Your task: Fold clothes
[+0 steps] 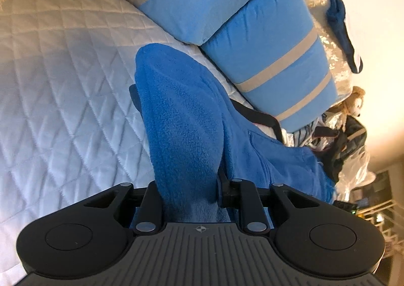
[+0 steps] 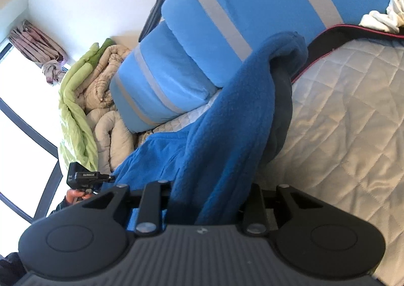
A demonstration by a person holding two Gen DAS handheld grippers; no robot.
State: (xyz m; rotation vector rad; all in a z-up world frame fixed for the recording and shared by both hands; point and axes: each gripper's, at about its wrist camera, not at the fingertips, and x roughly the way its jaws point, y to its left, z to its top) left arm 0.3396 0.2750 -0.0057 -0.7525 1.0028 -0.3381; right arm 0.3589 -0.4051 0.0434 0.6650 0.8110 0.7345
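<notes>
A: The left hand-held gripper (image 1: 189, 197) is clamped narrow on a bunch of the blue fleece (image 1: 181, 114), and the right hand-held gripper (image 2: 204, 200) pinches another part of it the same way.

B: Where does the fleece sit?

A: It hangs from both grips, raised off the bed (image 1: 63, 71), its far end drooping toward the quilt. Two separate pinch points likely serve to spread it so it can be laid flat before folding.

B: And around it?

A: Blue cushions (image 1: 265, 41) with grey stripes lean just behind it. A black garment (image 2: 328, 36) with red trim lies on the quilt near them. In the right view, green and beige quilts (image 2: 101, 109) are heaped near the window.
</notes>
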